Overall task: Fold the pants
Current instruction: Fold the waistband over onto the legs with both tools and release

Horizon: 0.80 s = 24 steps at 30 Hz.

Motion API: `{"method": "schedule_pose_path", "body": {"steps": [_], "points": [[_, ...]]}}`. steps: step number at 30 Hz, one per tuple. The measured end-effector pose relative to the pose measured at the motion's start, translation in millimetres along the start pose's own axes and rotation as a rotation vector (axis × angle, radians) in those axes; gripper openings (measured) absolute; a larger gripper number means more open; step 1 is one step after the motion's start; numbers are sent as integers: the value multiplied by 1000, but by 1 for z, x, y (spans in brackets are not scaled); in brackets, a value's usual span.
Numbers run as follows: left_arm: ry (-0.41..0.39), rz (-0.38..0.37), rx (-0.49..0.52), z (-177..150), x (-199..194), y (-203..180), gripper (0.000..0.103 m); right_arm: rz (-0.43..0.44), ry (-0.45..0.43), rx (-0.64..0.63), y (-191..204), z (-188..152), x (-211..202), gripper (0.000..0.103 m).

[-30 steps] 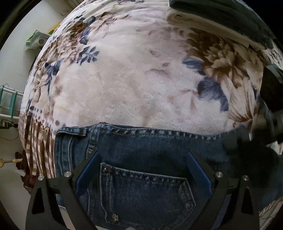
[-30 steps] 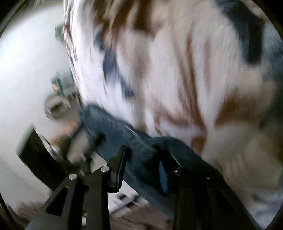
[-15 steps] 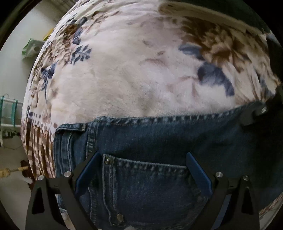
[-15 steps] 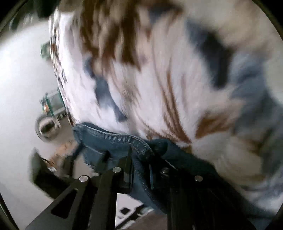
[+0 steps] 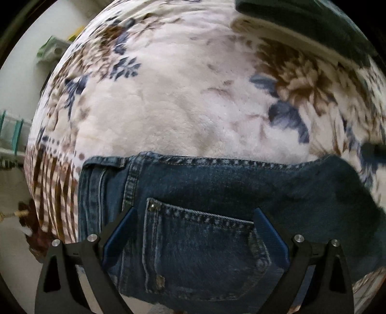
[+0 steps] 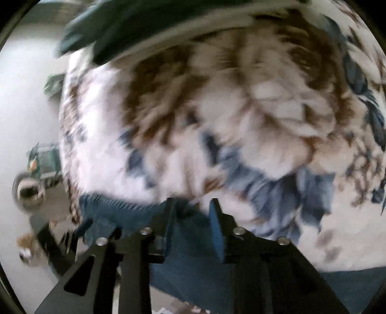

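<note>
One dark folded cloth [image 5: 313,21] at floral blanket [image 5: 193,108] far edge (blurred); jeans [image 5: 217,193] near.

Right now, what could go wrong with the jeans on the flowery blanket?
The right gripper is opening with denim between its jaws, so the jeans may drop there and bunch up instead of lying flat. The jeans sit at the blanket's near edge, so they might slide off. The left gripper is open over the back pocket, holding nothing down.
</note>
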<state>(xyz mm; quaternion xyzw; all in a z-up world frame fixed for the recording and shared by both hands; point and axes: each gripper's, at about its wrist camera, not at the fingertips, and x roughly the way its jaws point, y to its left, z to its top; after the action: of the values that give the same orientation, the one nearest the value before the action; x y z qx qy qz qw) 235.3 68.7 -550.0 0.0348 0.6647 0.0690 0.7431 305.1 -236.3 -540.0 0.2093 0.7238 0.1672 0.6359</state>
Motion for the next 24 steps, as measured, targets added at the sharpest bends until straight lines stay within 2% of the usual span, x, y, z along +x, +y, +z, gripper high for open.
{"method": "schedule_pose_path", "body": {"steps": [1,2,4,6,7,11,12,14,16,18,21,24], "points": [[-3,-3,-18,-2,-2,2,99,21,27,-32,6,-10,2,45],[-8,-5,-33,-3,-4,4,99,26,42,-43,9,-14,2,45],[-16,3,-49,-7,-6,4,99,-15,62,-49,8,-23,16,45],[-4,15,-41,-10,-4,2,99,-183,-6,0,-17,-22,23,46],[1,21,-36,-12,-4,-1,99,-233,-41,49,-29,-22,22,46],[-37,28,-1,-20,-20,-20,99,-50,-175,233,-66,-49,-20,46],[-50,24,5,-22,-25,-25,99,-35,-210,256,-73,-59,-33,47],[-62,4,29,-29,-35,-43,99,4,-284,314,-90,-82,-57,62],[-45,-40,56,-38,-39,-68,99,38,-346,396,-122,-116,-84,65],[-26,-85,88,-46,-42,-99,99,31,-380,464,-147,-151,-94,65],[-20,-144,162,-59,-51,-155,99,-26,-439,603,-192,-207,-117,65],[-16,-172,260,-69,-60,-213,99,-60,-510,769,-259,-270,-151,65]]}}
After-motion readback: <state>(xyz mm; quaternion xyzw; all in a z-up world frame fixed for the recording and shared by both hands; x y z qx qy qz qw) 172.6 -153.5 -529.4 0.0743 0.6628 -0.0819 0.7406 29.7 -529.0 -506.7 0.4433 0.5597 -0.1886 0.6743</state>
